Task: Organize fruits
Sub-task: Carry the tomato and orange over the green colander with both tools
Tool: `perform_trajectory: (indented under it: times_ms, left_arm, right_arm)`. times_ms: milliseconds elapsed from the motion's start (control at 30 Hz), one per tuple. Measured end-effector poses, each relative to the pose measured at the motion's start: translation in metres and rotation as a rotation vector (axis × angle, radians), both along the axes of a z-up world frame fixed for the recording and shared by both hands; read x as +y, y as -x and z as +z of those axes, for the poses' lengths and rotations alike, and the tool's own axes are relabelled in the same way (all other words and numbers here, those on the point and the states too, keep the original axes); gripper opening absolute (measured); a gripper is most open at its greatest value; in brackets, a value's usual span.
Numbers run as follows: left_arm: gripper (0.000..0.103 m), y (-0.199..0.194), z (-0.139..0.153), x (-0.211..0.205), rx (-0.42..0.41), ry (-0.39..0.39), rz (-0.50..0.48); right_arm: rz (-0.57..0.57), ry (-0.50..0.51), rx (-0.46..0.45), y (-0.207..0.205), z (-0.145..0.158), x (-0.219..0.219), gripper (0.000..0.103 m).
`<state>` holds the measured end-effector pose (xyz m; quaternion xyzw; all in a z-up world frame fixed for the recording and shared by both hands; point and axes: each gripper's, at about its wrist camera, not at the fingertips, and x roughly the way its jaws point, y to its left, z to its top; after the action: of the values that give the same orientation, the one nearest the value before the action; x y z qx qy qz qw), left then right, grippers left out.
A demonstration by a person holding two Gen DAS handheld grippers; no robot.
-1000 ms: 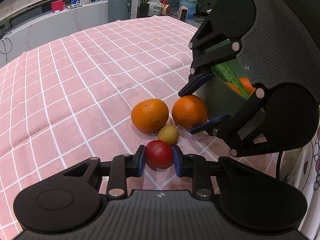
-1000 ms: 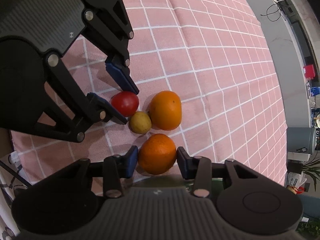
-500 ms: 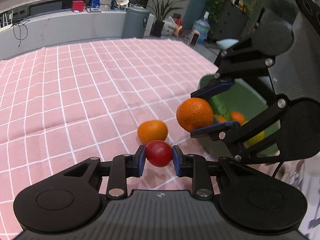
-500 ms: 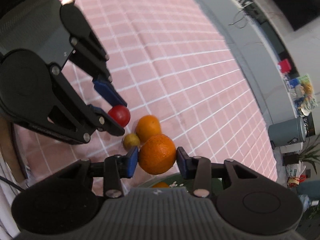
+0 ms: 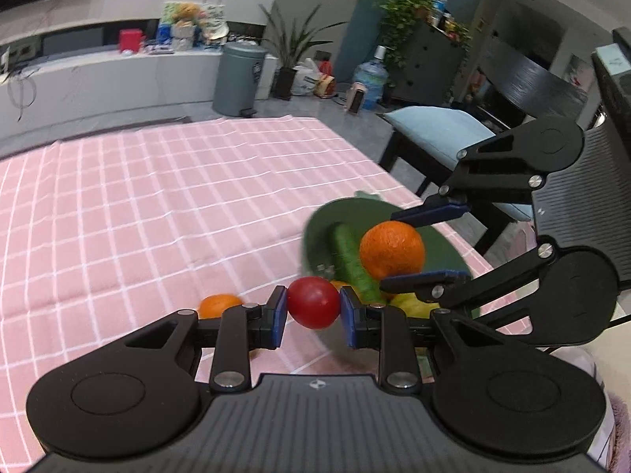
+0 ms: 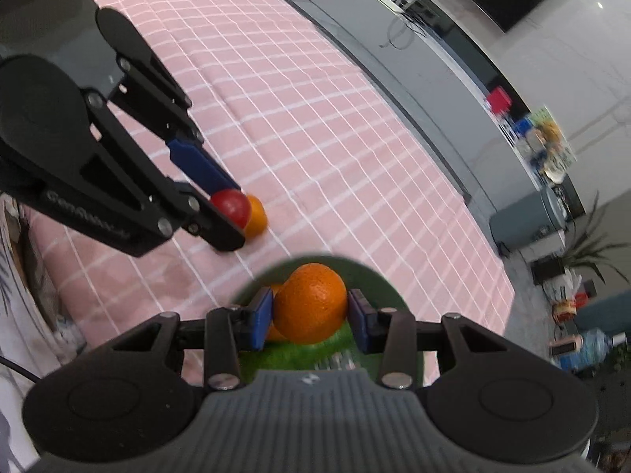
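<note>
Left gripper [image 5: 313,311]: black body, blue pads, clamped on a glossy red tomato [image 5: 313,302]. Right gripper [image 6: 310,315]: same black body with blue pads, gripping a bright orange orange [image 6: 310,302] with a dimpled skin. Below right jaws: dark green bowl [image 5: 315,224]; inside it a dark green cucumber [image 5: 351,262], something yellow [image 5: 414,303] and more orange, blurred. Behind the left jaws, on the cloth: second orange fruit [image 5: 219,304], plain orange. Tablecloth [image 5: 157,213]: pink with a thin white grid of checks. Beyond the jaws: grey bin [image 5: 238,73], red box [image 5: 131,40], pale blue seat cushion [image 5: 437,130].
</note>
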<state>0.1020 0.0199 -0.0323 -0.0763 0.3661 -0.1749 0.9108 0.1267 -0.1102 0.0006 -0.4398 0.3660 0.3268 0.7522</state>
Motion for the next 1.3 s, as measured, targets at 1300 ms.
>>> perform_trajectory:
  times_ms: [1300]
  left_arm:
    - [0.031,-0.064,-0.047,-0.103,0.132,-0.202,-0.190]
  right_arm:
    - [-0.172,-0.012,0.046,-0.046,-0.066,-0.078,0.038]
